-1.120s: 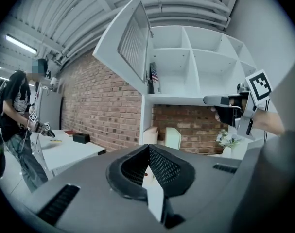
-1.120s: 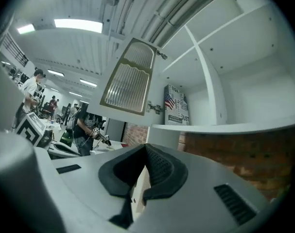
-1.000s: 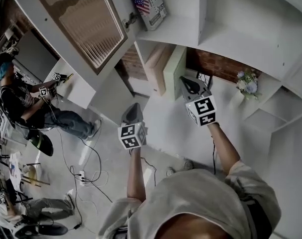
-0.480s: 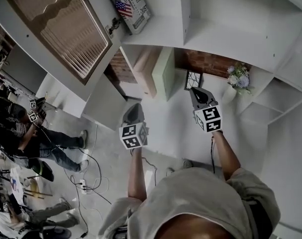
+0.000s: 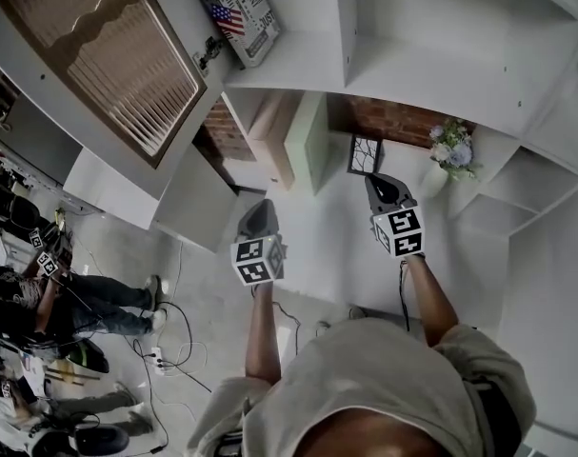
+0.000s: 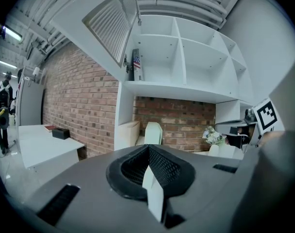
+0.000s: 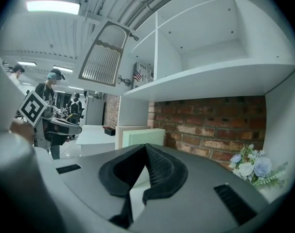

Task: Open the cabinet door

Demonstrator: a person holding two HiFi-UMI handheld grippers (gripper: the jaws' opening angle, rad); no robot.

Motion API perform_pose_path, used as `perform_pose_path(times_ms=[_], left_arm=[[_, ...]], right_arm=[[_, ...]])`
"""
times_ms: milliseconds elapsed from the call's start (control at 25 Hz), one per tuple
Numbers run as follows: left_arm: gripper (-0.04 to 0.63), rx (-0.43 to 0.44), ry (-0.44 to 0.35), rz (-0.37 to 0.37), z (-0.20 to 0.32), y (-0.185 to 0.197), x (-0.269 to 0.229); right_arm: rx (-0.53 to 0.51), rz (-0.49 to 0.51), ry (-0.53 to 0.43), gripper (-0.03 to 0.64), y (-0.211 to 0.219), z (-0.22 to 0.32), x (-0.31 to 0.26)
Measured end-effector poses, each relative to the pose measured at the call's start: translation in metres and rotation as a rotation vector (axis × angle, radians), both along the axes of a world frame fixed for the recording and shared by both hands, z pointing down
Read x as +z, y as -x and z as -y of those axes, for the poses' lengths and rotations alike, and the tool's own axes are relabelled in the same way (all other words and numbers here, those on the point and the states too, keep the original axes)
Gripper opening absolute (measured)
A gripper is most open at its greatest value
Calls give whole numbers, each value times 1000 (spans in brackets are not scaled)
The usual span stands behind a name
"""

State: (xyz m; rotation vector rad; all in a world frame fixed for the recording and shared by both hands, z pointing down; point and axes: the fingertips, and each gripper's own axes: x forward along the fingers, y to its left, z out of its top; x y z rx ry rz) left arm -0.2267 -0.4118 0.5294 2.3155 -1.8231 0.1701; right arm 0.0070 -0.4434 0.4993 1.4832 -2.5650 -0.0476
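Head view: two claws, one door, two boards, one flower bunch, one flag sign. Both forearms reach forward. The left claw (image 5: pixel 259 208) and right claw (image 5: pixel 377 181) sit side by side, roughly level, apart, touching nothing. The door (image 5: pixel 117 60) is swung open, up and left of the left claw, well apart from both. A beige board (image 5: pixel 277 136) and a green board (image 5: pixel 312 146) lean ahead between the claws. The flowers (image 5: pixel 453 150) are right of the right claw, and the sign (image 5: pixel 236 8) is on the shelf (image 5: pixel 298 74) above. Left claw view: one claw (image 6: pixel 148 149), jaws pressed together, pinching nothing. The door (image 6: pixel 113 25) is high up and left of the tip, slats showing, with both boards straight ahead. Right claw view: one claw (image 7: pixel 145 147), jaws pressed together, empty. The door (image 7: pixel 104 55) is up and left, the green board (image 7: pixel 143 137) just past the tip, and the flowers (image 7: pixel 251 169) to the right.
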Motion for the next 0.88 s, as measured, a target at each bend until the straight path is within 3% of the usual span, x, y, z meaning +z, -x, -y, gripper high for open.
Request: perform_pose_path(times_ms=[880], left_arm=[[26,9,38,17,6,1,12]], right_arm=[[8,-5,2,12,7,8,2]])
